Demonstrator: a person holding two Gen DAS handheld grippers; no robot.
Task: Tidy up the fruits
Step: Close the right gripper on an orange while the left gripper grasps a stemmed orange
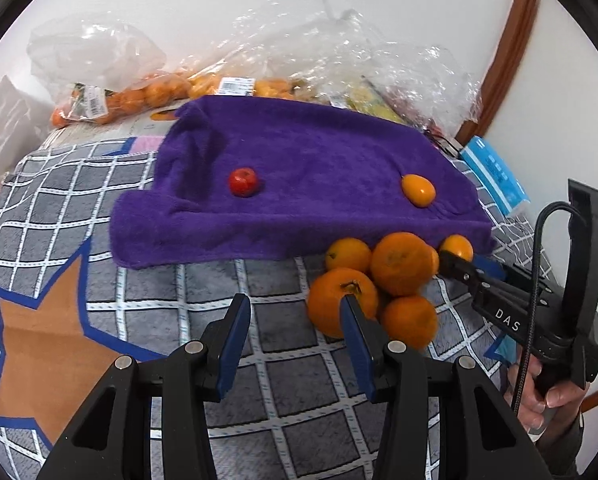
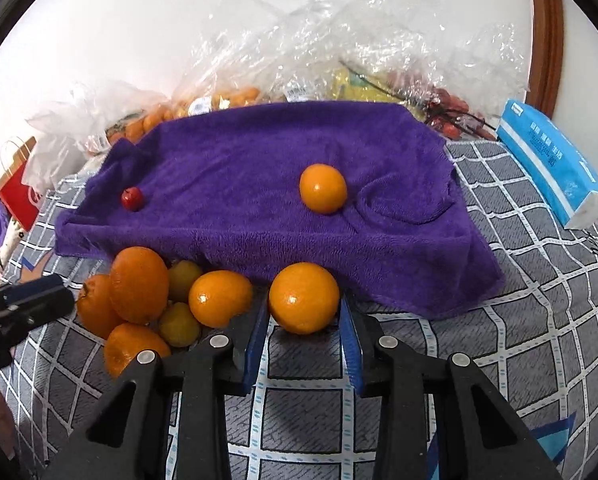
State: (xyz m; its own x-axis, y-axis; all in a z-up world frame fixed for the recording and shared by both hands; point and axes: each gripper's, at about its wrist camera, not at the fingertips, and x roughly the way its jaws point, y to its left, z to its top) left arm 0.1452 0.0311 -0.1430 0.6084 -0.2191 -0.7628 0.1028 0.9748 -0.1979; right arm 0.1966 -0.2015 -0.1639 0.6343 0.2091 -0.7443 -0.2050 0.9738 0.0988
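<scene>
One orange [image 2: 303,303] sits between the blue fingers of the right gripper [image 2: 303,320], at the front edge of the purple towel [image 2: 259,168]; the pads stand at either side of it, though whether they press it cannot be told. Just to its left lies a pile of oranges [image 2: 139,284], touching one another on the checked grey cloth [image 2: 519,320] in front of the towel. The same pile [image 1: 399,268] shows in the left wrist view, with the right gripper's tip [image 1: 455,266] reaching in beside it.

On the towel rest another orange [image 2: 323,188], toward the right, and a small red fruit [image 2: 132,199], toward the left, well apart from each other. The left gripper [image 1: 295,308] hangs above the cloth with its fingers spread wide and nothing between them; its right finger overlaps the nearest orange of the pile in that view.

Behind the towel, against the white wall, lie crumpled clear plastic bags [image 2: 339,40], some holding more oranges [image 1: 155,94]. A blue tissue pack [image 2: 551,160] lies on the cloth to the right of the towel, and a red paper bag [image 2: 17,192] stands at the far left.
</scene>
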